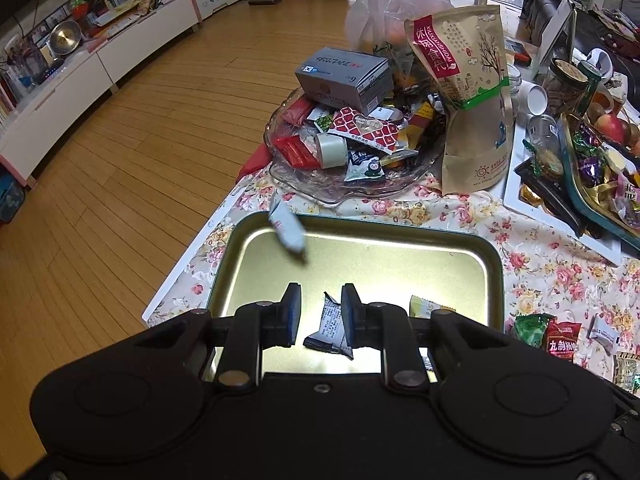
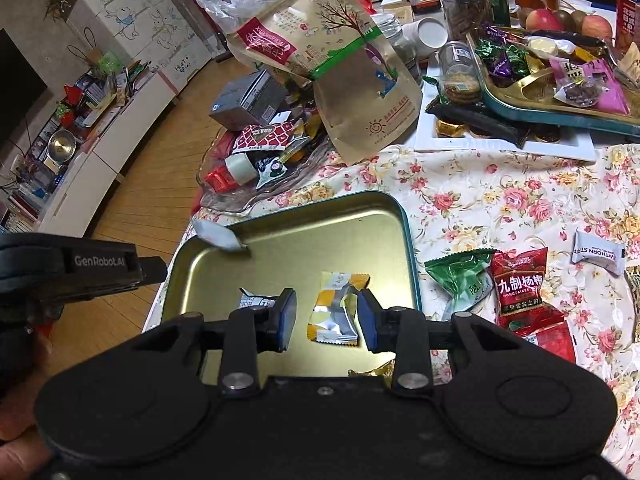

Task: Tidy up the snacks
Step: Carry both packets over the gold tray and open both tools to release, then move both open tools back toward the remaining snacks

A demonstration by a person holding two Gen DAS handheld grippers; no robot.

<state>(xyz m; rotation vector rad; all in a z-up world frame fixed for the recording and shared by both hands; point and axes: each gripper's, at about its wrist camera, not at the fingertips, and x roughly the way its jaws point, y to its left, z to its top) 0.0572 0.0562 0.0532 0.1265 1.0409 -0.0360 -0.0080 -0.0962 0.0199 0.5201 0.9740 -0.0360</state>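
Your left tongs (image 1: 320, 312) hang spread over the shiny gold metal tray (image 1: 494, 276) on the floral-clothed bench (image 1: 540, 256); a crinkled black-and-white foil packet (image 1: 330, 330) lies in the tray between their pads, beside the right one. Your right tongs (image 2: 327, 316) are spread too, flanking a glossy yellow-and-silver candy wrapper (image 2: 334, 316) lying flat in the same tray. A white sachet (image 2: 218, 236) leans on its far rim.

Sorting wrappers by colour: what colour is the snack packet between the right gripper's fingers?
Yellow-orange and white with a silver centre, clearest in the right wrist view.
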